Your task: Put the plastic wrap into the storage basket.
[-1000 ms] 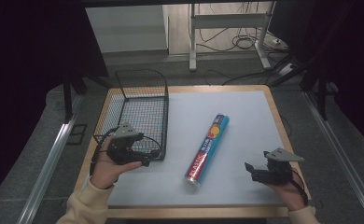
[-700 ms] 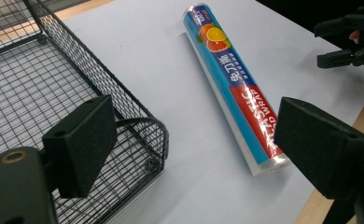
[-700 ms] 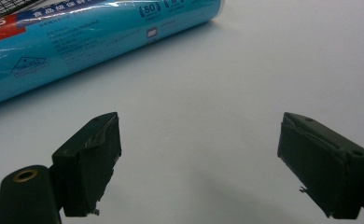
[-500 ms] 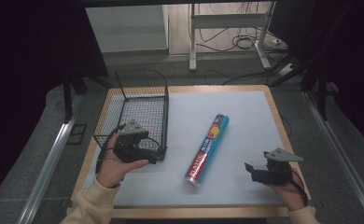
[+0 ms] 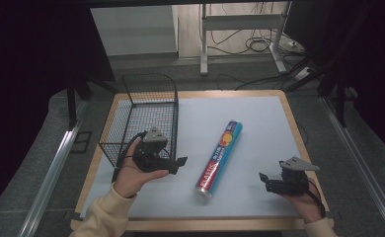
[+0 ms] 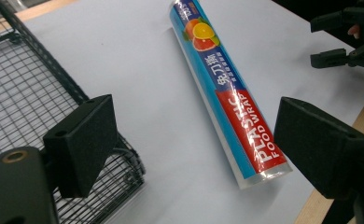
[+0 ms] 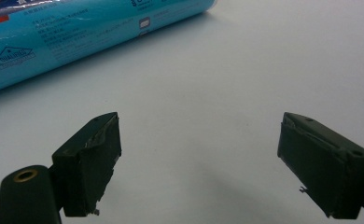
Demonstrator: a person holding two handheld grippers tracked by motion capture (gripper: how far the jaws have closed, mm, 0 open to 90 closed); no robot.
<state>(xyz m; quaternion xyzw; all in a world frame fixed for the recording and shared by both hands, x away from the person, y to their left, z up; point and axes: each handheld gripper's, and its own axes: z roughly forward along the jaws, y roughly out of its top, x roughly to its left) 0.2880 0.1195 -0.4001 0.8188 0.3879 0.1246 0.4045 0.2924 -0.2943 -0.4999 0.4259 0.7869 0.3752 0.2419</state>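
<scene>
Pale blue mat on a wood-edged table (image 5: 279, 106), dark room behind. Blue cylindrical roll of plastic food wrap (image 5: 219, 158) lies flat mid-table, just right of the black wire mesh basket (image 5: 148, 101). Left gripper (image 5: 179, 162) sits beside the basket, jaws wide and empty, aimed at the roll's near end. Right gripper (image 5: 262, 179) is apart from the roll, jaws wide and empty too. Risk: a one-sided nudge could send the roll rolling; the left jaw could also snag the mesh.
</scene>
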